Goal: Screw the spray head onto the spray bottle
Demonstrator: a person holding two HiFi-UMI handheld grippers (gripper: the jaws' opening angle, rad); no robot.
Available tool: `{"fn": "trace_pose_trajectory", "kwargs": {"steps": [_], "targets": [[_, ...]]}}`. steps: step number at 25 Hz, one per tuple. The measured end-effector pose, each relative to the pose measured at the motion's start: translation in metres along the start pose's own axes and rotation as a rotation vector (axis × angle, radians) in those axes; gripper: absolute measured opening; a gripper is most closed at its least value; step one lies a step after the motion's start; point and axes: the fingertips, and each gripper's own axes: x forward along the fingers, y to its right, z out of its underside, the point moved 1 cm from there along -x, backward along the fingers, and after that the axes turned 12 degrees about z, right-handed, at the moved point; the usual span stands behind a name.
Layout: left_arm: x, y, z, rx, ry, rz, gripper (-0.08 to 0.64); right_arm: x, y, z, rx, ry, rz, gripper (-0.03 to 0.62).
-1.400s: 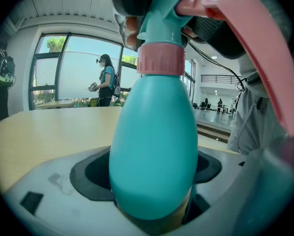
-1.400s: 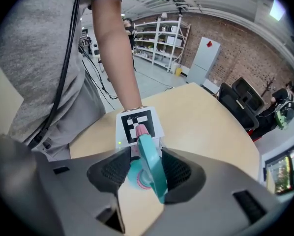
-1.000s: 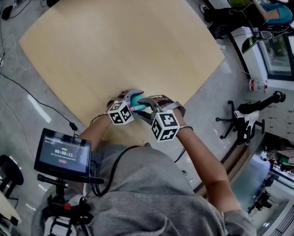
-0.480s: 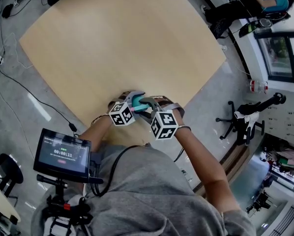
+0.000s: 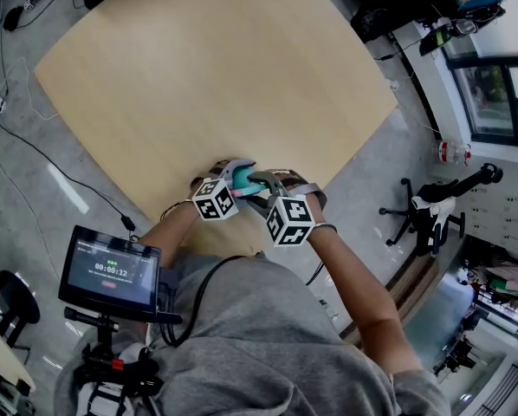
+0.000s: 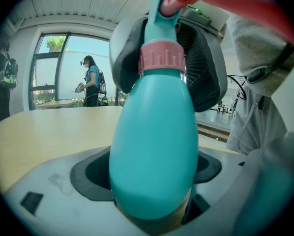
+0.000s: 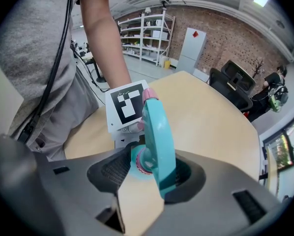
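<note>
A teal spray bottle [image 6: 154,141] fills the left gripper view, its body clamped between the jaws of my left gripper [image 6: 152,195]. A pink collar [image 6: 159,58] sits on its neck with the teal spray head [image 7: 159,132] above it. My right gripper [image 7: 147,173] is shut on the spray head, whose pink collar [image 7: 141,163] lies between the dark pads [image 6: 202,68]. In the head view both grippers meet over the table's near edge: left gripper [image 5: 224,187], right gripper [image 5: 266,191], and a sliver of the bottle [image 5: 242,180] between them.
The wooden table [image 5: 207,76] stretches away from the grippers. A small monitor on a stand [image 5: 110,269] is at my lower left. Cables run along the floor at the left, and an office chair [image 5: 432,211] stands on the right.
</note>
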Motion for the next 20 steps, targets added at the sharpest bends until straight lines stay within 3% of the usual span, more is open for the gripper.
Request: {"fn": "trace_pose_trajectory", "kwargs": {"steps": [20], "targets": [[-0.0017,-0.0009,0.0029,-0.001,-0.005,0.003,0.419,-0.0004,0.0003,0.0035,0.042,-0.009,-0.001,0.199]]}}
